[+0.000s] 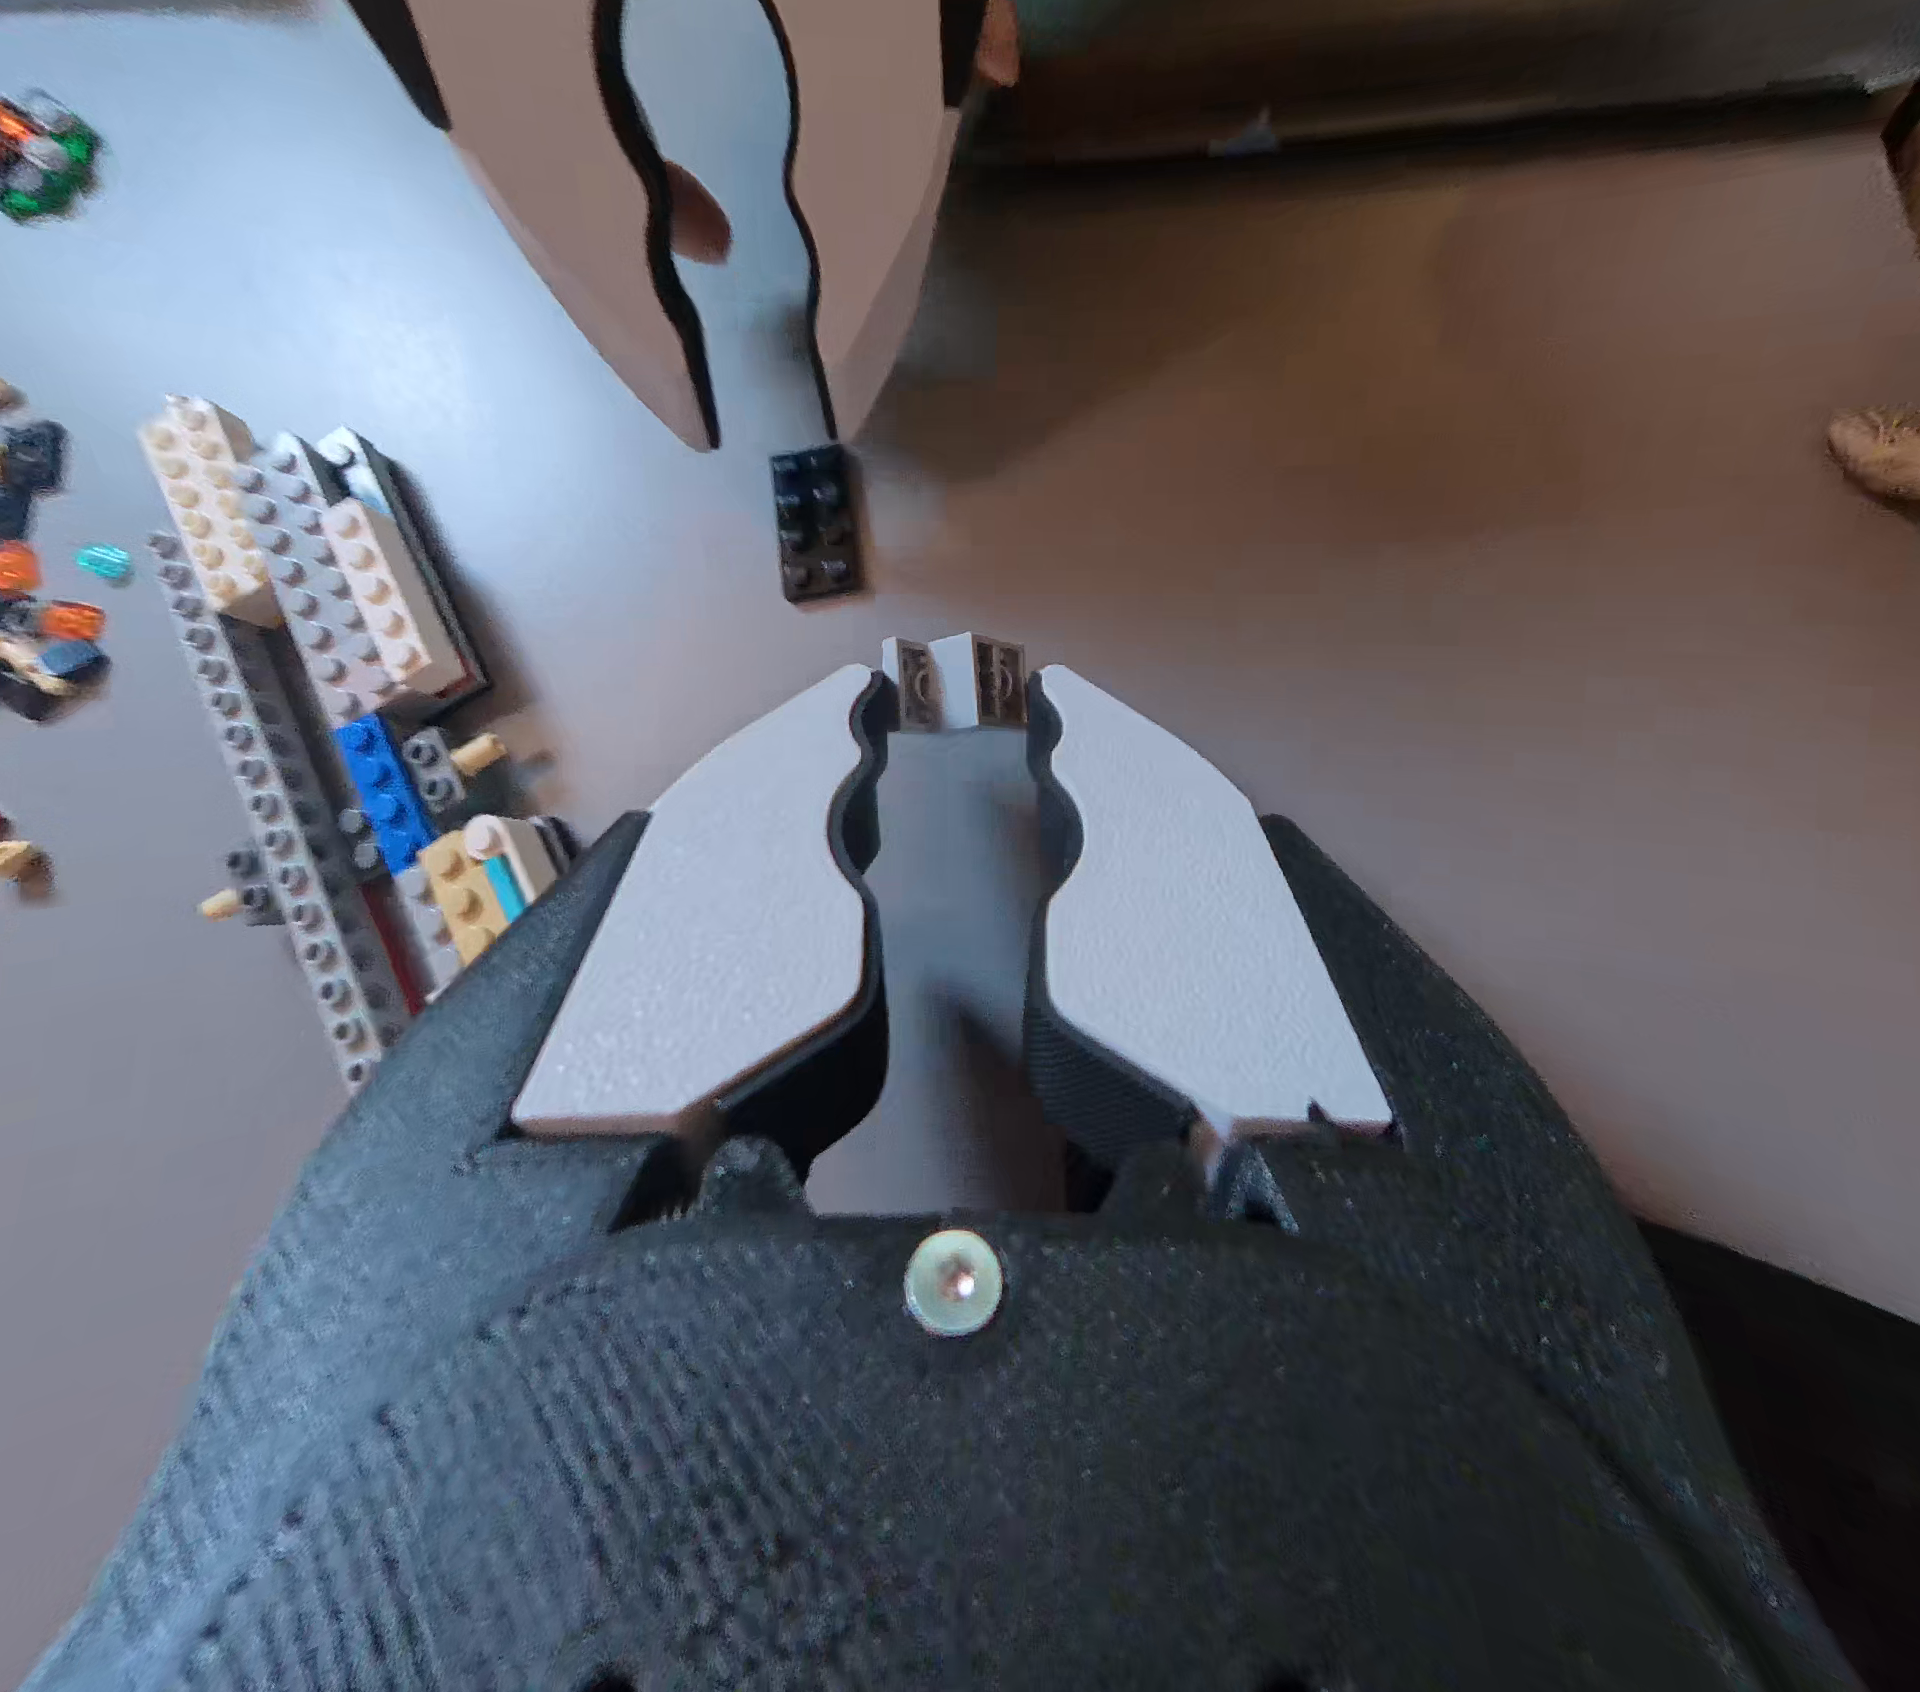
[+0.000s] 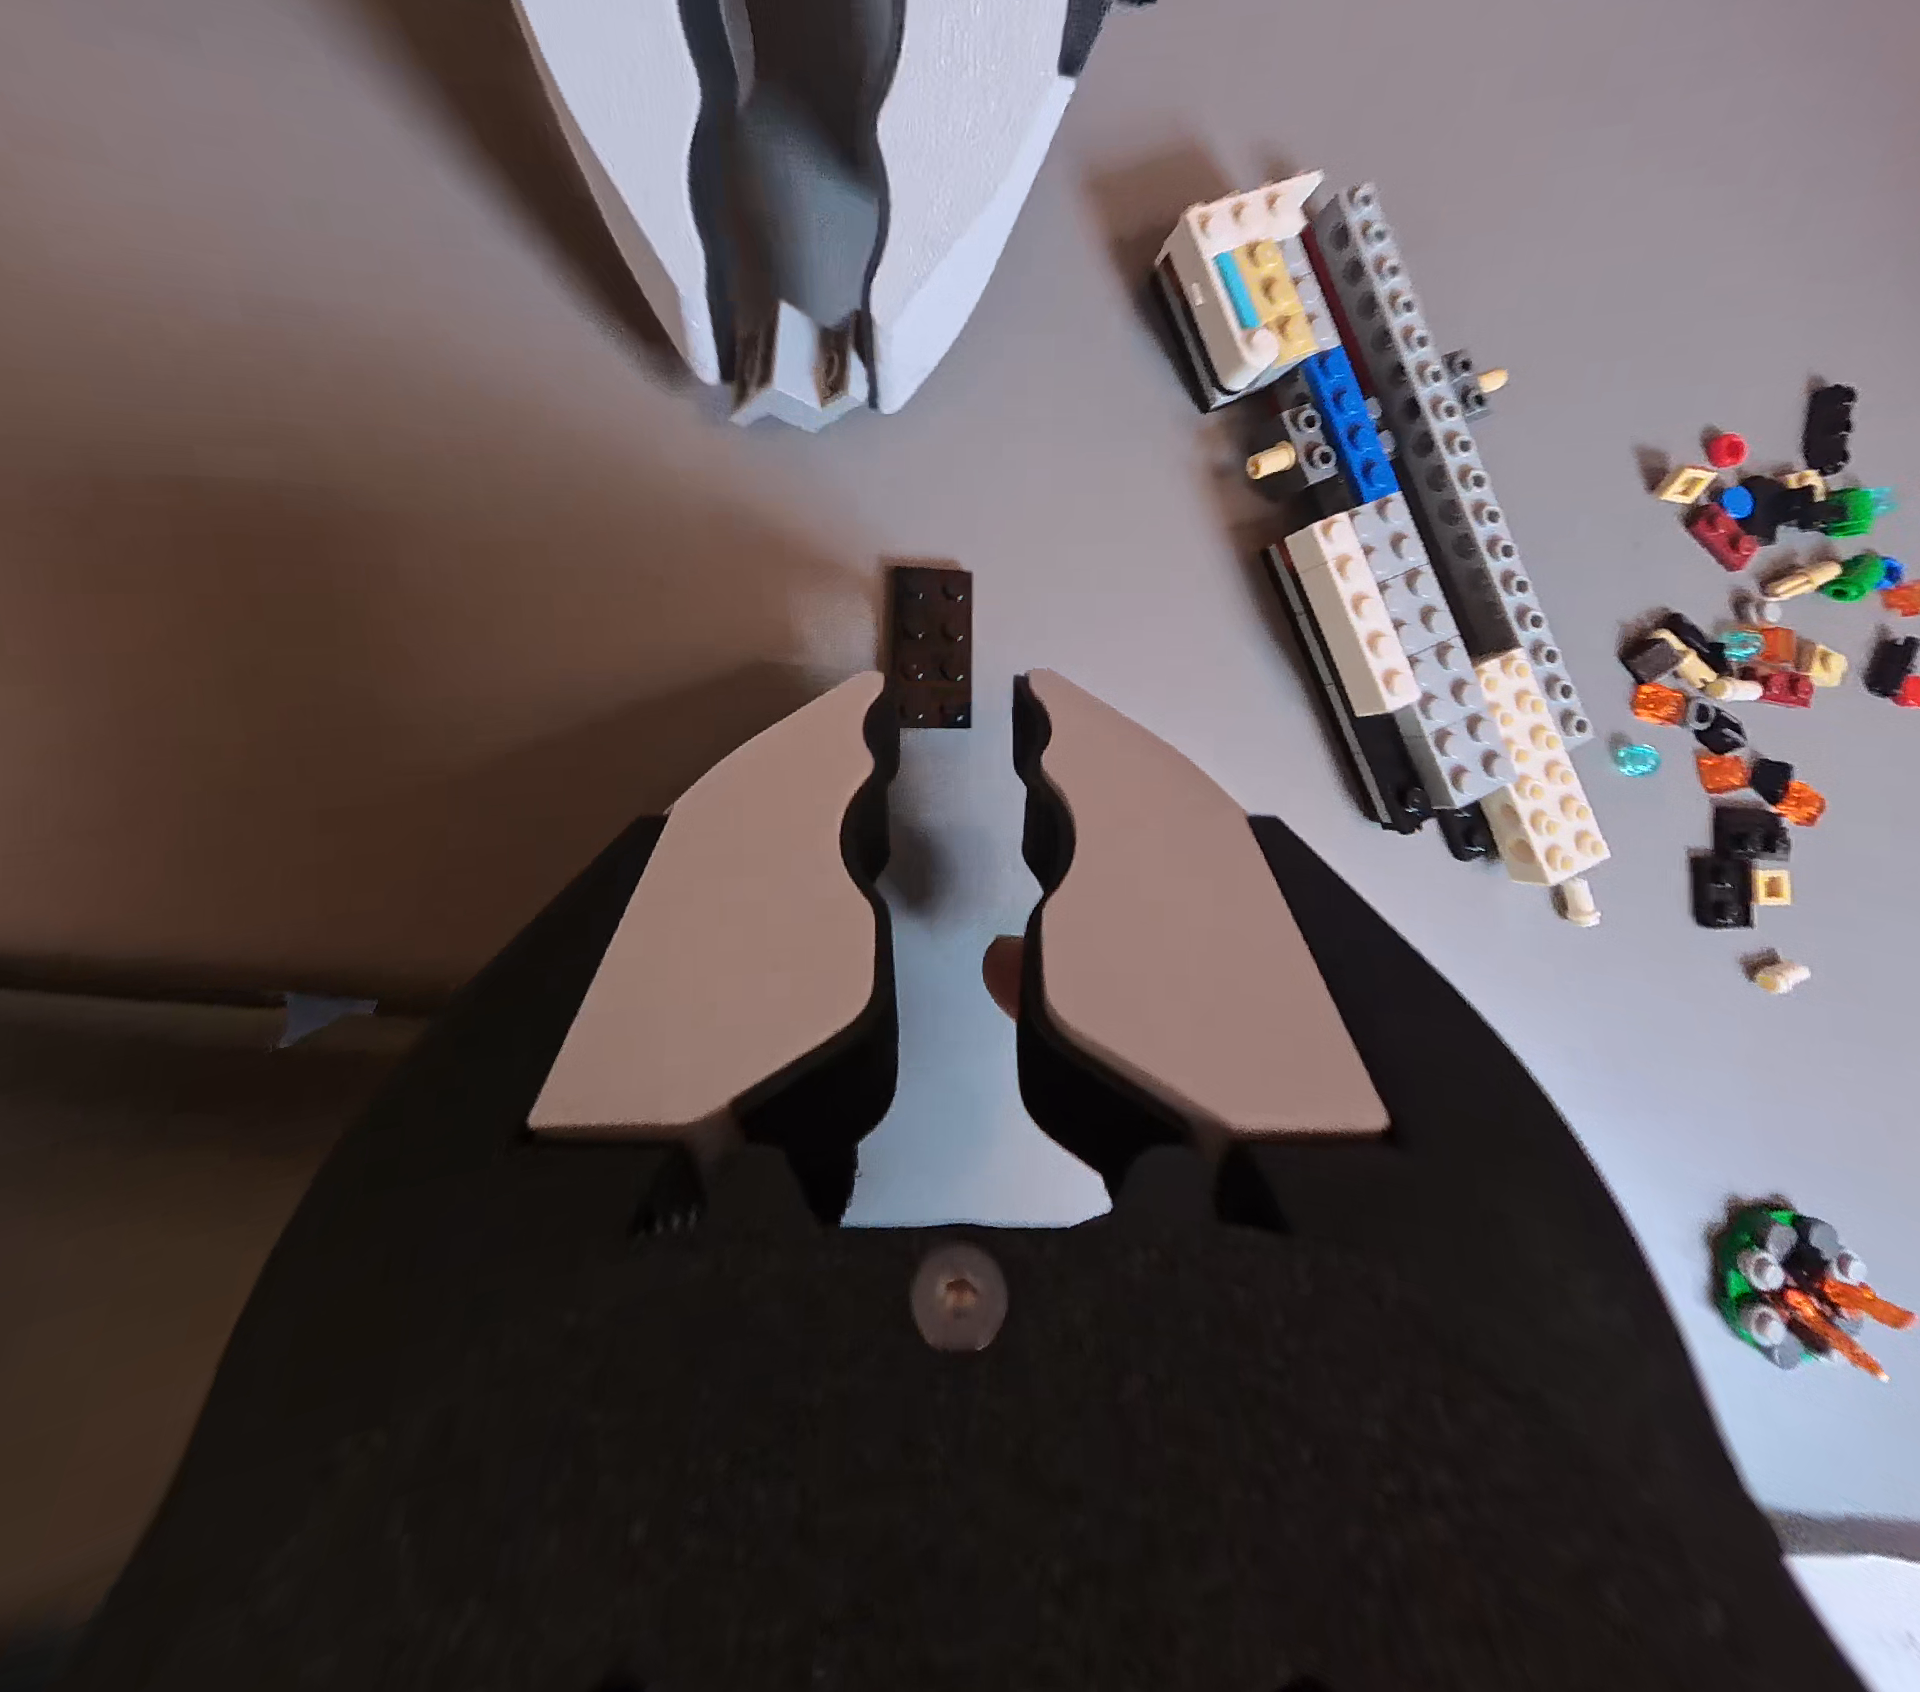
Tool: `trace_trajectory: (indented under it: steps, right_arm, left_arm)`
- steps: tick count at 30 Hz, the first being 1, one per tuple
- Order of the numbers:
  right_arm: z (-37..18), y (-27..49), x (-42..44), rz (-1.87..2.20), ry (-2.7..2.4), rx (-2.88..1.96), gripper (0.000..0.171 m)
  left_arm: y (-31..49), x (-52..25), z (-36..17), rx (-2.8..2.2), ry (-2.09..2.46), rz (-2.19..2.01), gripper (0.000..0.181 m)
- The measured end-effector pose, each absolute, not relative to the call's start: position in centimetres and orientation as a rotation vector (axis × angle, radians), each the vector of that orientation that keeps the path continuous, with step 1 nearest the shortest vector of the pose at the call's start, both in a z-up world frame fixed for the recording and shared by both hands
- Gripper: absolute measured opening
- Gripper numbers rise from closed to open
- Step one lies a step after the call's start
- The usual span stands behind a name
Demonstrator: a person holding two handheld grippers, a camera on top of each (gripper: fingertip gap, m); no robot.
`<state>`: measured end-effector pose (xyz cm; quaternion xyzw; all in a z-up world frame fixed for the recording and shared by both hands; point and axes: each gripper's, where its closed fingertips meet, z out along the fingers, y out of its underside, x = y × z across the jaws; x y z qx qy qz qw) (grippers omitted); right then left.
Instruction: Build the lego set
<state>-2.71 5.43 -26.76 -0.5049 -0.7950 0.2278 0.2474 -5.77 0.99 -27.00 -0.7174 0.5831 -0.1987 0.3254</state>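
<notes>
left gripper (image 1: 961, 686): jaws clamped on a small grey brick (image 1: 958, 681) at their tips | right gripper (image 2: 948, 702): jaws apart, empty, tips straddling the near end of a black plate (image 2: 933, 647) lying flat on the worktop (image 2: 416, 603) | handling: plate looks light, rigid, thin and slippery; pinch its long edges | half-built model (image 2: 1403, 520) well off beside the right jaws

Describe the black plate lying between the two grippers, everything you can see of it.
The black plate is a thin, glossy plastic Lego piece, two studs wide and four long. It lies flat, studs up, alone on the grey table. The right hand-held gripper is open at its near end, one fingertip at its edge; whether they touch is unclear.
</notes>
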Motion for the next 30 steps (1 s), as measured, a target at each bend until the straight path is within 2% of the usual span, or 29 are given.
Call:
trace_trajectory:
  steps: [3,12,17,19,24,30]
  right_arm:
    - [-24.7,4.7,-2.9,0.820,-2.070,-1.367,0.023]
    - [-16.8,1.2,-3.2,1.912,-1.636,-1.363,0.032]
    - [-16.2,-0.3,-3.7,2.112,-1.589,-1.360,0.031]
    - [-16.3,-0.3,-4.0,2.103,-1.569,-1.373,0.021]
    - [-16.8,1.7,-4.6,1.811,-1.560,-1.392,0.020]
    - [-17.5,6.5,-5.7,0.841,-1.531,-1.198,0.020]
  left_arm:
    - [2.2,-5.2,-24.2,-1.753,1.395,-0.554,0.026]
    - [1.7,-3.1,-16.7,-1.313,1.169,-0.688,0.026]
    - [1.3,-2.4,-16.3,-1.257,1.174,-0.661,0.025]
    - [1.1,-2.3,-16.2,-1.243,1.168,-0.671,0.025]
    - [2.6,-3.3,-16.7,-1.331,1.124,-0.634,0.028]
    - [4.9,-5.7,-16.6,-1.520,0.889,-0.829,0.030]
